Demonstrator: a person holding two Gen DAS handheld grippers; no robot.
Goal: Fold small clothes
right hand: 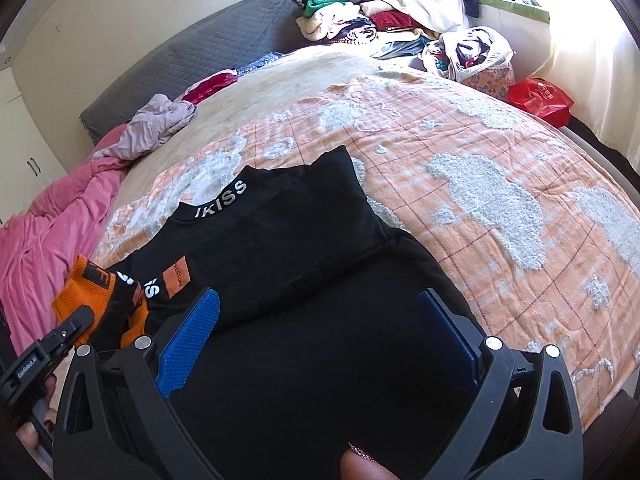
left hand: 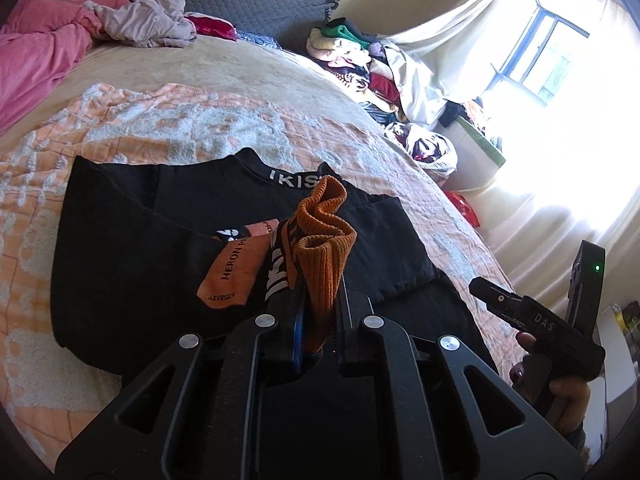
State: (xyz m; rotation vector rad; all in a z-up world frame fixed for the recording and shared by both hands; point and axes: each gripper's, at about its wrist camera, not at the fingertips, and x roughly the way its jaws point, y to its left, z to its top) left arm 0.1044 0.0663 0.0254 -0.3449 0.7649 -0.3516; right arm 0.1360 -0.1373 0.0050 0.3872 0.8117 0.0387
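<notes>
Sleeve-fold step: left gripper (left hand: 320, 300) pinches the orange cuff (left hand: 324, 236) at 9 o'clock on the black shirt (right hand: 280, 232); right gripper (right hand: 320, 344) spread, empty. Next, lay the cuff across the shirt.

Both wrist views look steeply down, close over the bed (left hand: 248, 68), sharing the black top (left hand: 160, 240) from opposite sides.

We see a black top (right hand: 280, 224) lying flat on the bed, partly folded, its collar printed with pale "IKISS" lettering and an orange patch (left hand: 230, 272) on its front. Its orange ribbed cuff (left hand: 324, 240) with black and white lettering stands bunched up above the body.
</notes>
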